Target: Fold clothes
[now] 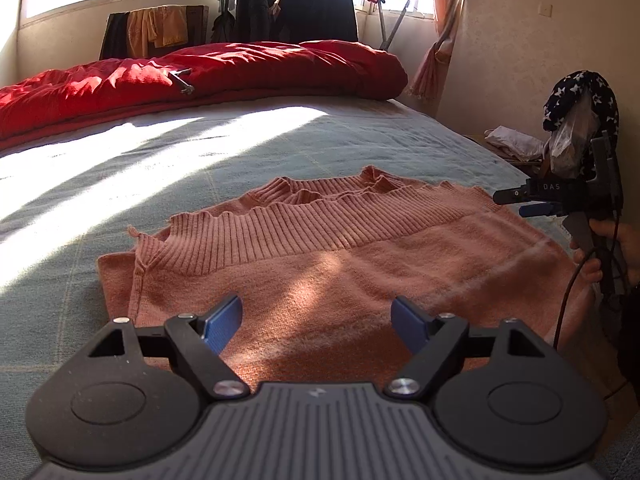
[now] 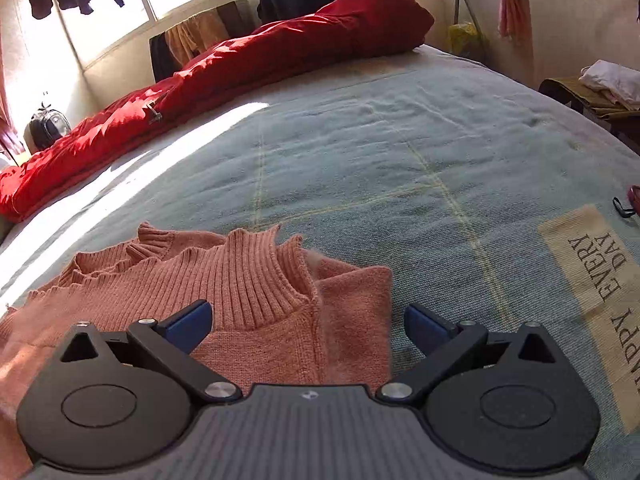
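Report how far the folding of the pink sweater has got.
Done: the pink sweater lies on the bed already doubled into a compact shape, ribbed hem and collar stacked at the far edge. In hand: nothing; the left gripper and right gripper both hover open above it, no fabric pinched. Left: possibly a final fold or squaring up; other clothes to fold are not clearly visible.

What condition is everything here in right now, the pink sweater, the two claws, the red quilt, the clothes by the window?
Pink sweater: lying partly folded on the bed, ribbed edges bunched.
Left claw: open, empty, over the sweater.
Right claw: open, empty, over the sweater's edge.
Red quilt: rumpled along the far side.
Dark jackets: hanging on the rack.
Bedsheet: spread, slightly wrinkled.
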`<state>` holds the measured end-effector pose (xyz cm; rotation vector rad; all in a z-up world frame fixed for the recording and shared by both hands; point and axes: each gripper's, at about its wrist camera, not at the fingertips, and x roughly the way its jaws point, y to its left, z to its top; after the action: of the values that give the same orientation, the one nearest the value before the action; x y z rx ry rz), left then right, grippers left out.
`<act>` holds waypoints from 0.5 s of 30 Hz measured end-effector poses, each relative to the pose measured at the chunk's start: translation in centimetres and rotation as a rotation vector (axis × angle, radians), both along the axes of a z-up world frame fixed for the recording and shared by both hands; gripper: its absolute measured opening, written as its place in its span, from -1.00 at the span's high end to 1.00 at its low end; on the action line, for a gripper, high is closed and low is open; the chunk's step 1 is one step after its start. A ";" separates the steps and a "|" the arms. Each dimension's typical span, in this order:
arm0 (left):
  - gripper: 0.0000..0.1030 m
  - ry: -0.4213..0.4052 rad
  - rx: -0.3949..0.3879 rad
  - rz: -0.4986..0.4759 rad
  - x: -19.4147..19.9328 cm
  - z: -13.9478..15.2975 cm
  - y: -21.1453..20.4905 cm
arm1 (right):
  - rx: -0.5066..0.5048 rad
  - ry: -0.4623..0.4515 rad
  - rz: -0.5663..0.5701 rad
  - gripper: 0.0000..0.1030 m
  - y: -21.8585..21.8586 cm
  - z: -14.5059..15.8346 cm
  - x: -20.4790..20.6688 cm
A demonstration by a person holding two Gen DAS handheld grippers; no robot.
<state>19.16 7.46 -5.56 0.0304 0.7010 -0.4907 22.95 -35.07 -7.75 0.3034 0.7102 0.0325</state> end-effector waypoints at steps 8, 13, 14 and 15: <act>-0.63 0.060 0.027 0.032 -1.4 -1.8 1.3 | -0.025 -0.160 0.186 -1.00 5.1 3.9 -4.1; -0.69 0.084 0.023 0.050 -4.1 -1.2 2.5 | -0.050 -0.122 0.317 -1.00 8.5 3.2 -5.3; -0.69 0.063 0.029 0.057 -4.5 -0.8 2.7 | -0.038 -0.119 0.339 -1.00 8.9 3.1 -5.5; -0.69 0.038 0.033 0.064 -4.8 -0.4 2.8 | -0.027 -0.119 0.360 -1.00 9.2 3.1 -5.8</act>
<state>14.38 10.28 -5.98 0.0301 0.7447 -0.4194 17.13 -25.86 -4.62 0.1433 0.6394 0.3797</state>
